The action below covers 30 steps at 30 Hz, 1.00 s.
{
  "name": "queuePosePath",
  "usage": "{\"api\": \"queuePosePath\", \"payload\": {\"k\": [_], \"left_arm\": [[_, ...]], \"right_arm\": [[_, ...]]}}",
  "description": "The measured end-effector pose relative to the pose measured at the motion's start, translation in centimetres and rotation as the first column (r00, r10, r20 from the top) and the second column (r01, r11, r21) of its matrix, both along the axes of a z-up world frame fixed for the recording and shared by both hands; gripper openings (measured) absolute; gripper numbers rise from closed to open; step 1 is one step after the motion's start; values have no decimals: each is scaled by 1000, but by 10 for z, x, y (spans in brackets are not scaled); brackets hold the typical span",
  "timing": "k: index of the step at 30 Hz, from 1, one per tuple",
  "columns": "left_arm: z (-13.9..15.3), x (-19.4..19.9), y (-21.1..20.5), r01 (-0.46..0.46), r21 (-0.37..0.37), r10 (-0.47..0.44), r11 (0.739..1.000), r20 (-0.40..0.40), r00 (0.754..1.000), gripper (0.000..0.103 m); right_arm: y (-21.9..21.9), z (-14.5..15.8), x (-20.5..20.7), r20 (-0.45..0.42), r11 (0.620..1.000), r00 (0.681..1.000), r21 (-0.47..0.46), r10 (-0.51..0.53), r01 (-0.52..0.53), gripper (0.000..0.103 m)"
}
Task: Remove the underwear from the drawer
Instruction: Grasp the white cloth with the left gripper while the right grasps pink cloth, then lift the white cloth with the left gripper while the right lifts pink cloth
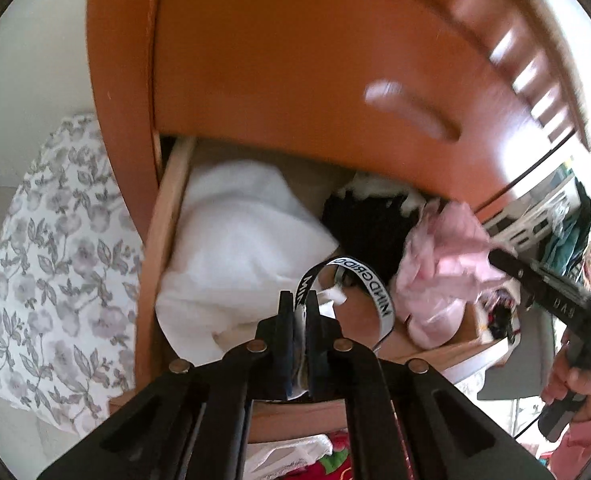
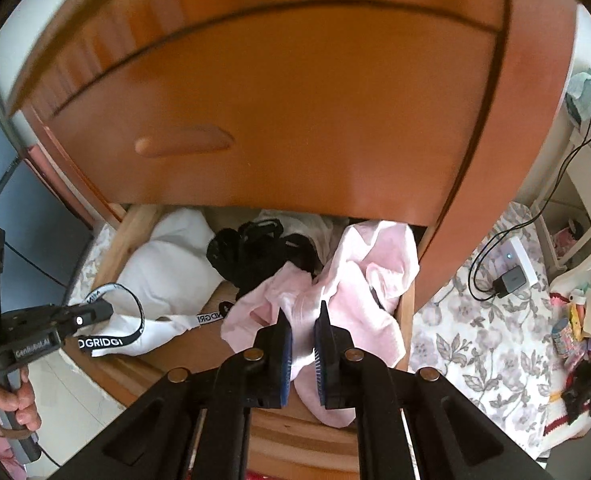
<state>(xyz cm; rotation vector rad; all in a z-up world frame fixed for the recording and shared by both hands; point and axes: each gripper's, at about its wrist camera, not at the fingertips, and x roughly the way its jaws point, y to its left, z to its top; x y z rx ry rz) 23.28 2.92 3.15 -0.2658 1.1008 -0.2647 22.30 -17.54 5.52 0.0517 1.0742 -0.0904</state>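
Left gripper (image 1: 298, 308): jaws clamped on the lettered waistband (image 1: 369, 280) of white underwear (image 2: 151, 330), lifted just above the drawer (image 1: 163, 216).
Right gripper (image 2: 302, 320): pinched onto pink underwear (image 2: 359, 292), part of it trailing inside the drawer.
Risk, left: thin elastic could slip from the pads; only the band is caught.
Risk, right: the pink piece touches a black garment (image 2: 255, 256) and may drag it along.
Writing: waistband reads "MINDGRID" in part; left tool body shows "GenRobot.AI".
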Motion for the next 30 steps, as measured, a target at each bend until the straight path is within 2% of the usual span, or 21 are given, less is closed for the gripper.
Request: {"api": "queuePosePath", "payload": {"k": [6,15,23,30], "left_arm": [[51,-8,1,-11,-6,11,1000,126,992,3],[122,-27,-1,-5,-34,14,999,280,960,3],[187,-66,-8,16,-64,12,998,413,910,3],[242,-113,-5,33,-81,14,996,522,853,3]], "right_arm": [[0,30,-14,69,1000,998,12,7,-8,10],[14,82,-39,177,999,983,14,38,-41,10],[30,137,-73,302,999,952,14,43,-49,10],[40,182,-112,397,999,917,5,42,-48,10]]}}
